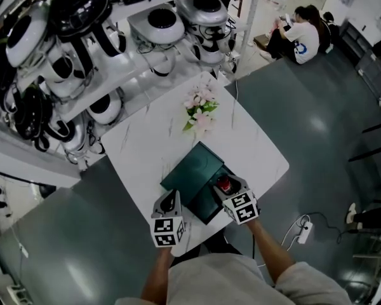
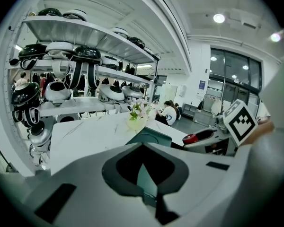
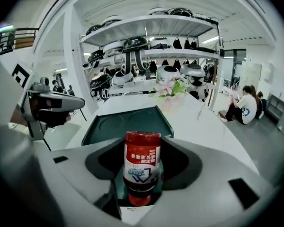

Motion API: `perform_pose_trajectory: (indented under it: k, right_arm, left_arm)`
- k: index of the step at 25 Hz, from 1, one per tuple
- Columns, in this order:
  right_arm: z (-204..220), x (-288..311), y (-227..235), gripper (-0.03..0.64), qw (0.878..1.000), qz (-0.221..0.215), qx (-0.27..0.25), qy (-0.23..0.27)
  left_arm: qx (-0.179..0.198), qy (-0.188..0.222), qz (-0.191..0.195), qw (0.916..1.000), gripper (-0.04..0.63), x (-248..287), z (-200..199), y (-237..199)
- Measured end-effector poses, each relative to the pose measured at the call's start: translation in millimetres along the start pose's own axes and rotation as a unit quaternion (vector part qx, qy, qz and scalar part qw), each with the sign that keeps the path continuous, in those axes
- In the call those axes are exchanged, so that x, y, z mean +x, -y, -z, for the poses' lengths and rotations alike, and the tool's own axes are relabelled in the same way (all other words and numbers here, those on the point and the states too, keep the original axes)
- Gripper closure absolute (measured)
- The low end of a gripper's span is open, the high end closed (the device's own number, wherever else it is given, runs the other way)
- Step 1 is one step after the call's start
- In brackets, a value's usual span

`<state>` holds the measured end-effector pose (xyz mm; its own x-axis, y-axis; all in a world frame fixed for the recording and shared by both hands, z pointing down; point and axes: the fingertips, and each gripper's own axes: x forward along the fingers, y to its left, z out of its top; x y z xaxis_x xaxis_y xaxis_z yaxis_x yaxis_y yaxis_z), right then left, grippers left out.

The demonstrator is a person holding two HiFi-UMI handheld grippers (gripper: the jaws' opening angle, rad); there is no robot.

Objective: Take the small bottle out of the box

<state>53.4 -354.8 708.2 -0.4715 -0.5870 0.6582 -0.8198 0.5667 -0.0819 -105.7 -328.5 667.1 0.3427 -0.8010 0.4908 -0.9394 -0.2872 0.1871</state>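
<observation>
A: Checking the grip before the pull-out. Right gripper (image 3: 144, 148) jaws are clenched on the small bottle (image 3: 142, 169), squeezing its labelled body. Wide red end is out past the tips, narrow red end toward the gripper.

B: Position relative to the box?

A: Head view puts it over the near-right corner of the green box (image 1: 189, 173), by the near edge of the bench (image 1: 146, 145). Can't tell whether the low end is clear of the rim.

B: Left side?

A: Left gripper (image 2: 142, 148) jaws are clamped on a thin green wall of the box, near-left corner. Reads as a hold-down.

B: Good. My take: rise straight up until the whole bottle is above the rim, only then travel right toward bare bench. Go sideways too early and the low end could catch the wall and twist in the pads.

A: Slip risk?

B: Probably some. Round, glossy body, pinched at one band, so it may pivot if the wrist rolls fast. Constant squeeze, slow move, bottle axis steady.

A: And the left?

B: Hold that clamp so the box doesn't lift or skate with the bottle. Avoid the far side; flowers (image 1: 200, 110) stand near the box's far edge.
</observation>
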Motion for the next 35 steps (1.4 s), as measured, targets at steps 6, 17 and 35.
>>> perform_pose_trajectory:
  k: [6,17,35]
  right_arm:
    - [-22.8,-31.3,-0.4,0.38,0.998,0.017,0.017,0.064]
    - [-73.7,-88.2,-4.6,0.38,0.989,0.04,0.005,0.144]
    - [-160.2,-150.0,7.8,0.38,0.967,0.077,-0.022,0.243]
  left_arm:
    - [0.006,0.012,-0.007,0.9999,0.577,-11.9,-15.7,0.1]
    - [0.024,0.047,-0.026,0.9983,0.577,-41.1,-49.7,-4.7]
    - [0.067,0.128,-0.031,0.9891,0.577,-68.9,-138.5,0.3]
